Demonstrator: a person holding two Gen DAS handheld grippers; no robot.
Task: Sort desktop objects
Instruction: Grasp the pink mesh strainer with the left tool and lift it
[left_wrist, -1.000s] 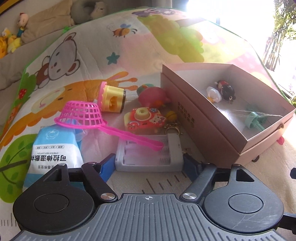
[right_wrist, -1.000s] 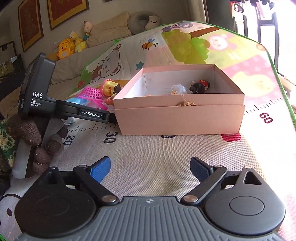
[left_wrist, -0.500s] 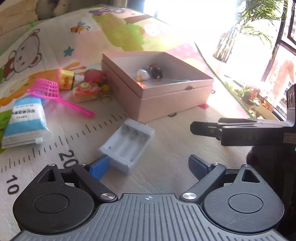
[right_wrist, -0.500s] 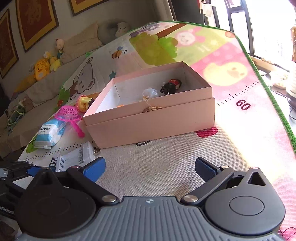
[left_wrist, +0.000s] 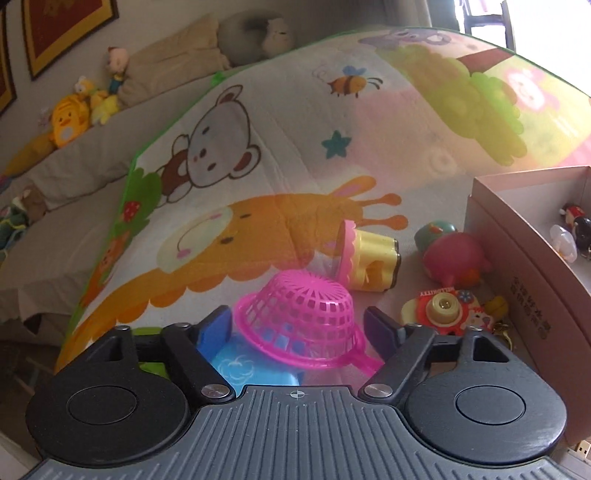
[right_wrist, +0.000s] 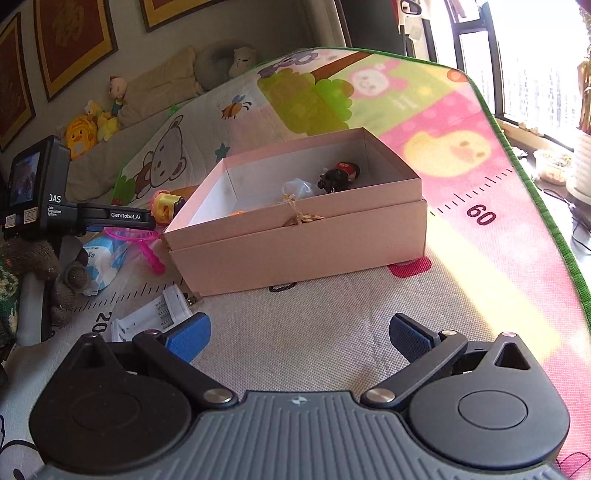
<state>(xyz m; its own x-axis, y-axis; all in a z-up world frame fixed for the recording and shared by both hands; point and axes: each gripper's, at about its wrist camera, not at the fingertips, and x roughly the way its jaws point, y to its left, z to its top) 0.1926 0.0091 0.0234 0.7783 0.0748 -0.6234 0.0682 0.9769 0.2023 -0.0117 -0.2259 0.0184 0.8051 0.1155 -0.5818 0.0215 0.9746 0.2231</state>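
Cartoon play mat (left_wrist: 280, 177) covers the whole surface — bear, giraffe, bee, ruler markings along one edge — with plush toys (right_wrist: 79, 134) piled on the couch behind it under framed pictures. On the mat sits an open pink box (right_wrist: 306, 236) that already has a little black-and-red figure (right_wrist: 340, 175) and a whitish wrapped thing (right_wrist: 299, 188) lying inside. Left of the box there's a cluster of stuff: a yellow and pink toy (left_wrist: 369, 260) on its side, a red rubbery toy (left_wrist: 452, 262), a small toy camera (left_wrist: 441, 310) just beside the box wall, and a pink scoop net (left_wrist: 303, 319) resting upside down on a blue-and-white tissue pack (left_wrist: 243, 369). Left gripper (left_wrist: 297, 326) hangs right over that net with its jaws spread wide on either side of the basket part — not touching it as far as I can tell, nothing held. Right gripper (right_wrist: 299, 334) is well apart from all that, hovering low over bare mat in front of the box, jaws also fully released. A white battery holder (right_wrist: 155, 319) lies on the mat just beside its left finger, near the box corner.
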